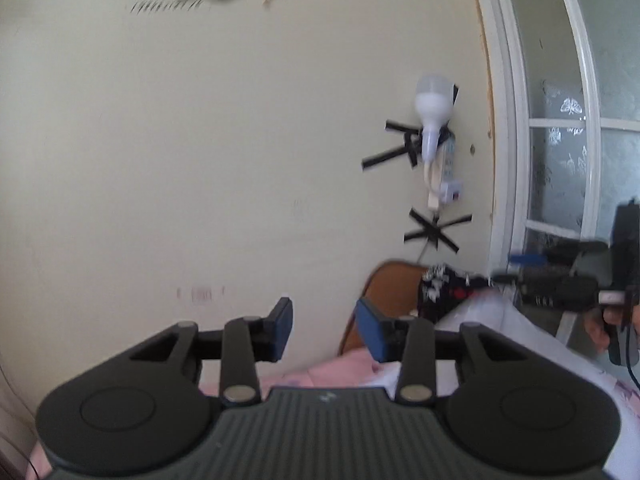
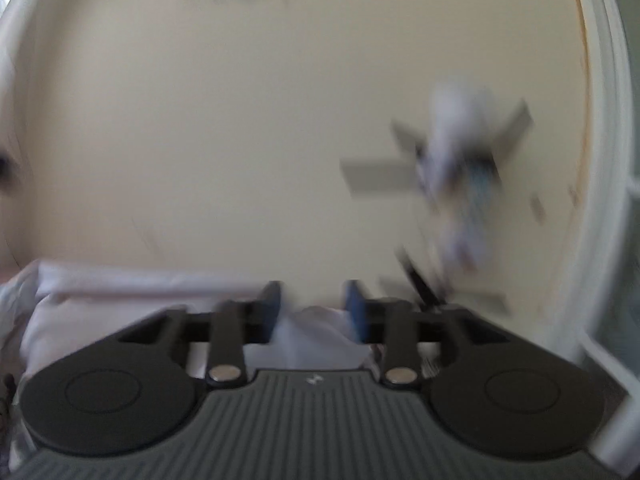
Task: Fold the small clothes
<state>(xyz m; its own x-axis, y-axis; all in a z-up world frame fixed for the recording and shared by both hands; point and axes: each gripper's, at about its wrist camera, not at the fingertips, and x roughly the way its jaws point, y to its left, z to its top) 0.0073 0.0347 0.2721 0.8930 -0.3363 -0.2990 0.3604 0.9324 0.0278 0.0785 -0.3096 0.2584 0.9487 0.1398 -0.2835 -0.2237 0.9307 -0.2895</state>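
Pointing up at a cream wall (image 1: 200, 140), the left gripper (image 1: 324, 330) has its blue pads spread wide, nothing between them. Pink bedding (image 1: 320, 376) shows low behind the fingers. A white bulb lamp (image 1: 434, 116) is fixed to the wall with black tape strips (image 1: 436, 232). Right of it, a white-framed door with frosted glass (image 1: 560, 160).

Far right in the left wrist view: the right gripper (image 1: 500, 278), held by a hand (image 1: 600, 324), sits against a dark patterned garment (image 1: 444, 288) near a brown board (image 1: 390, 284). Contact unclear.

Right wrist view heavily blurred. The right gripper's pads stand parted, with pale cloth (image 2: 312, 332) bunched between and below them; whether they pinch it cannot be told. White fabric (image 2: 120, 300) spreads to the left.
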